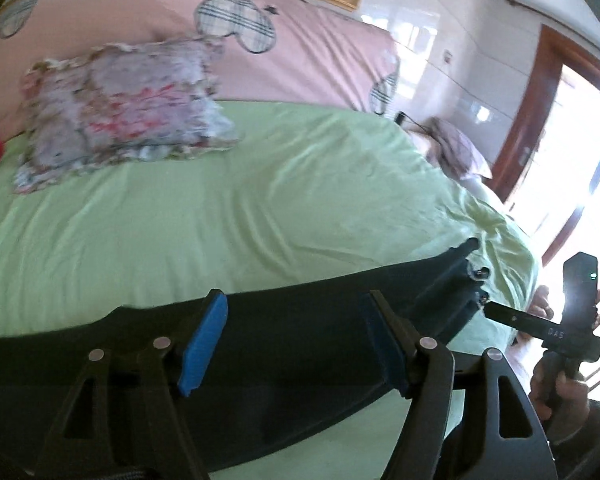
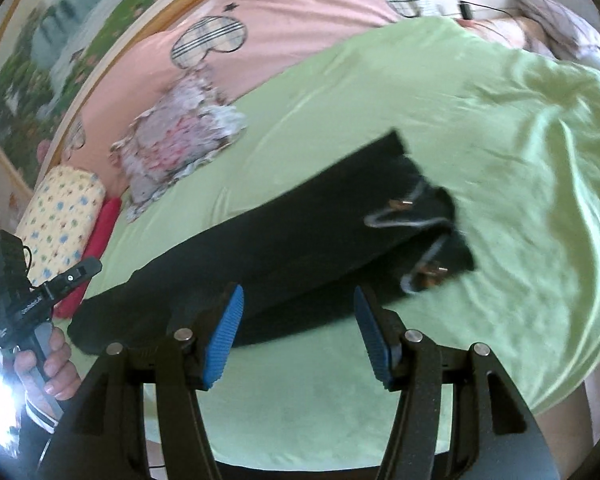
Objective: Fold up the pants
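Observation:
Dark navy pants (image 1: 292, 320) lie stretched out along the near edge of a green bed sheet (image 1: 260, 208), folded lengthwise. Their waistband with a light drawstring (image 2: 412, 220) points right; the leg ends (image 2: 96, 328) point left. My left gripper (image 1: 296, 340) is open and empty, just above the middle of the pants. My right gripper (image 2: 300, 336) is open and empty, hovering over the near edge of the pants (image 2: 280, 248). The right gripper also shows at the right of the left wrist view (image 1: 496, 312), and the left gripper at the left of the right wrist view (image 2: 88, 268).
A floral ruffled pillow (image 1: 120, 112) lies at the back of the bed against a pink quilt (image 1: 300, 48). A yellow patterned pillow (image 2: 60, 220) and a red cloth (image 2: 96, 240) sit at the left end. A bright doorway (image 1: 572, 160) is at the right.

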